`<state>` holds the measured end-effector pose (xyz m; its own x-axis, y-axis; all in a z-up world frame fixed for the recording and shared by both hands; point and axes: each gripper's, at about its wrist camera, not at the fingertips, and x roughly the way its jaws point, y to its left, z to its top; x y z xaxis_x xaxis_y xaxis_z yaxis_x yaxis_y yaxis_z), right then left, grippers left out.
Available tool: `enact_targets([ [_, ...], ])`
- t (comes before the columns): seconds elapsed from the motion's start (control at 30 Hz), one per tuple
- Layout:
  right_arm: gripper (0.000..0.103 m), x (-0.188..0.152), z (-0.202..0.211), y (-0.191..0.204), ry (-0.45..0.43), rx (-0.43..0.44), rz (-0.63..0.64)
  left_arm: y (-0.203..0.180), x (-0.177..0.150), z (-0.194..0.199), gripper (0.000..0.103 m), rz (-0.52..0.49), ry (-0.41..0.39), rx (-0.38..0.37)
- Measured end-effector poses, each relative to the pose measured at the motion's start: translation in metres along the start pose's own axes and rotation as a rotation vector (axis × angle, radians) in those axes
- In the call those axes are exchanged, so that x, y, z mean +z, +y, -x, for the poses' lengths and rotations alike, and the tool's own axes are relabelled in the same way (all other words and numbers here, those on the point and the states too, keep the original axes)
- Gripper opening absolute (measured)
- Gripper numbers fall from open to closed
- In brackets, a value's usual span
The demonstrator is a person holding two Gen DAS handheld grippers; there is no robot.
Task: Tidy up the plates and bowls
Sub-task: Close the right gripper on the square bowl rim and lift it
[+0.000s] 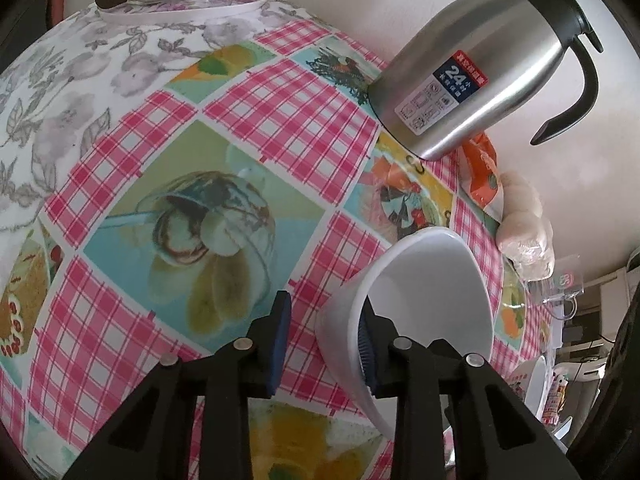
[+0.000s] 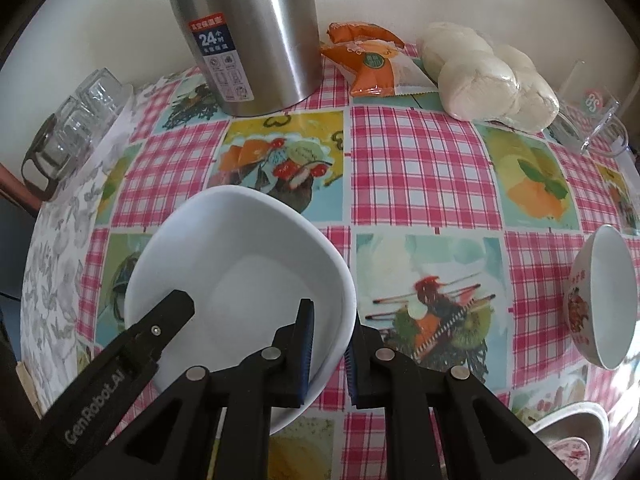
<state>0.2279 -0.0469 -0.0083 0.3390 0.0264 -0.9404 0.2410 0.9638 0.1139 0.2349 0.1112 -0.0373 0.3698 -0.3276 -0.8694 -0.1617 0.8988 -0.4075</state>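
Where the pink-checked cloth covers the desk (image 2: 424, 168), we see its widest bare stretch at the middle and toward the left, running to the grey-flowered strip along the left edge. Along the wall at the far edge stand the tall things: the steel thermos jug (image 2: 248, 32), then the orange snack packet (image 2: 368, 64) just beside it, then the bag of white buns (image 2: 492, 80) touching the packet's right end, and a clear plastic mug (image 2: 600, 120) near the right corner. At the far left corner, a tray of upturned glasses (image 2: 76, 120) sits against the edge.

Our white square bowl (image 2: 240, 280) lies toward the near side of the desk, tilted. Our right gripper (image 2: 328, 344) is clenched on the bowl's right rim, one pad inside and one outside the wall. Our left gripper (image 1: 324, 344) is released, jaws wide apart; its right finger (image 1: 372, 344) sits inside the bowl (image 1: 432, 292) against the wall, while its left finger hangs over bare cloth outside, apart from the bowl.

To the right, well apart from the white bowl, a small patterned bowl (image 2: 600, 300) stands near the desk's right edge. At the near right corner, a metal dish (image 2: 576, 440) holds a smaller pink-patterned piece we cannot make out.
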Motion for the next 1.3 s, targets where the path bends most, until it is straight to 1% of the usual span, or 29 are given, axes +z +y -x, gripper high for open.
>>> enact_targets([
  [0.03, 0.015, -0.001, 0.001, -0.001, 0.002, 0.005, -0.003, 0.0, -0.001, 0.0, 0.028, 0.001, 0.005, -0.002],
  [0.1, 0.015, -0.004, 0.001, -0.002, 0.005, 0.012, -0.004, 0.0, -0.002, 0.001, 0.021, 0.001, 0.013, -0.013],
  [0.2, 0.015, -0.009, 0.002, -0.004, 0.01, 0.022, -0.012, 0.0, -0.005, 0.003, 0.016, -0.006, 0.021, -0.017],
  [0.47, 0.015, -0.028, 0.009, -0.011, 0.014, 0.027, -0.024, -0.005, -0.016, 0.011, 0.015, -0.055, 0.043, 0.017],
  [0.67, 0.015, -0.04, 0.021, -0.02, 0.001, 0.058, -0.057, -0.011, -0.025, 0.027, 0.015, -0.084, 0.041, 0.011],
  [0.8, 0.015, -0.045, 0.043, -0.028, -0.039, 0.083, -0.071, -0.022, -0.032, 0.051, 0.014, -0.114, 0.006, -0.014],
  [1.03, 0.015, -0.056, 0.098, -0.047, -0.164, 0.107, -0.079, -0.056, -0.047, 0.09, 0.014, -0.188, -0.05, -0.059],
  [1.17, 0.015, -0.068, 0.131, -0.061, -0.244, 0.121, -0.085, -0.08, -0.059, 0.112, 0.014, -0.25, -0.09, -0.069],
  [1.3, 0.015, -0.081, 0.153, -0.08, -0.294, 0.159, -0.119, -0.101, -0.073, 0.134, 0.014, -0.315, -0.126, -0.076],
])
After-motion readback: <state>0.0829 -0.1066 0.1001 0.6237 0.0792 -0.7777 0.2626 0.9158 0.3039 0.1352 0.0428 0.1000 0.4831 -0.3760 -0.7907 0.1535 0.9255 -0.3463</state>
